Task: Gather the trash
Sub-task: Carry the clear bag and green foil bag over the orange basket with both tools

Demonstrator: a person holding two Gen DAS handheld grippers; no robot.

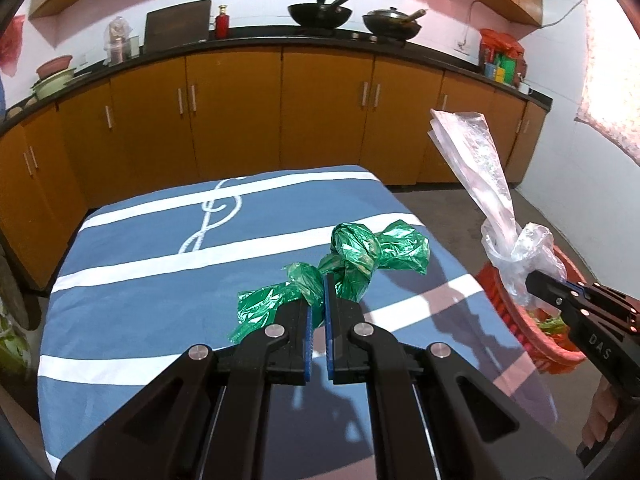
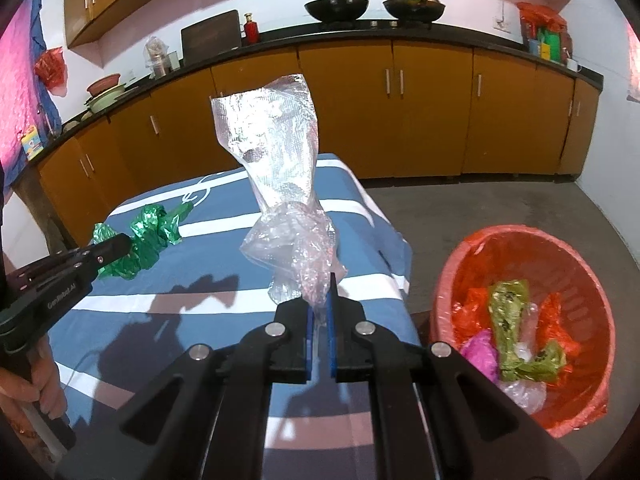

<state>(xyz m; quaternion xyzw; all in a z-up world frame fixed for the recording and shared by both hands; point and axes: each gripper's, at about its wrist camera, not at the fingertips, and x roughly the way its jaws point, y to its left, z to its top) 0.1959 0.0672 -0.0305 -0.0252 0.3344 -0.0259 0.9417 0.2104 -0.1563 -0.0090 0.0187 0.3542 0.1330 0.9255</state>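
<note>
At nine o'clock in the right wrist view, the left gripper (image 2: 120,246) has its fingers clenched on a crumpled green plastic bag (image 2: 154,232). In the left wrist view the same green bag (image 1: 352,256) lies on the blue-and-white striped cloth (image 1: 160,280) that covers the counter, its near twisted end pinched between the blue pads (image 1: 308,328).

At the centre, the right gripper (image 2: 320,312) grasps the bunched lower end of a clear plastic bag (image 2: 276,160), which stands up above the cloth (image 2: 180,300).

At four o'clock, a red basket (image 2: 600,312) lined with red plastic sits on the floor just beside the counter's corner, holding olive-green, pink, red and clear wrappers. From the left wrist, the clear bag (image 1: 476,160) rises at two o'clock, above the basket (image 1: 500,300).
</note>
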